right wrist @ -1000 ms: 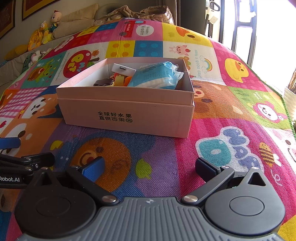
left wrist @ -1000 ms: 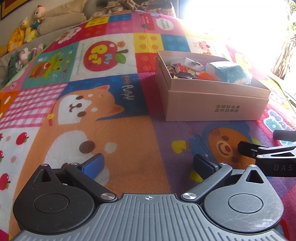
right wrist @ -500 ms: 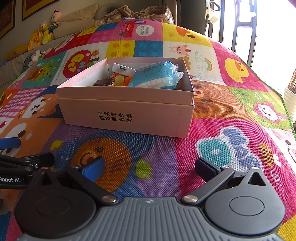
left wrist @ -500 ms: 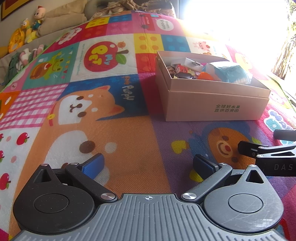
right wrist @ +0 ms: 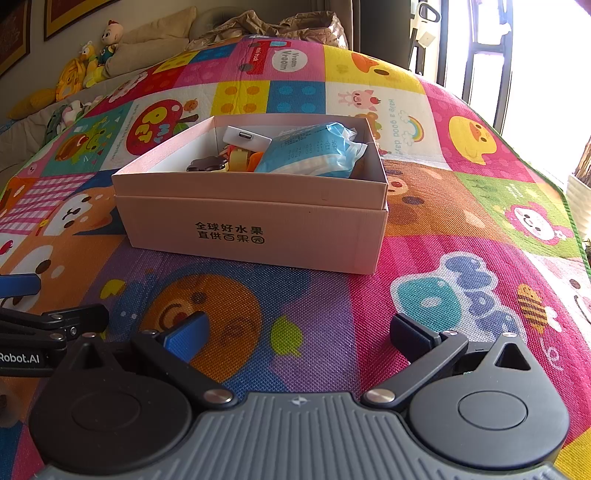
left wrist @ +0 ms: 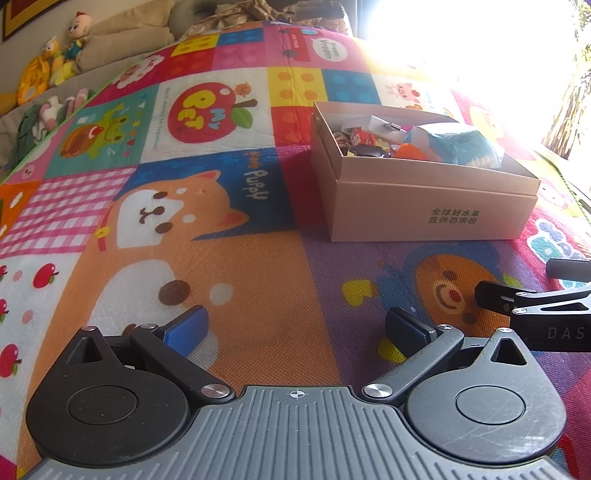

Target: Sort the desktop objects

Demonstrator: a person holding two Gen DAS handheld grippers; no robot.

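Note:
A pink cardboard box (right wrist: 255, 225) stands on the colourful play mat (right wrist: 461, 206); it also shows in the left wrist view (left wrist: 424, 206). Inside lie a blue tissue pack (right wrist: 310, 155), a white adapter (right wrist: 245, 137), a dark flower-shaped piece (right wrist: 207, 164) and small orange and yellow toys. My left gripper (left wrist: 295, 326) is open and empty, low over the mat, near and left of the box. My right gripper (right wrist: 299, 332) is open and empty, in front of the box. Each gripper shows at the edge of the other's view.
Plush toys (right wrist: 92, 62) and cushions lie at the far left edge of the mat. Crumpled brown paper (right wrist: 280, 24) sits at the far end. A bright window (right wrist: 517, 55) is on the right.

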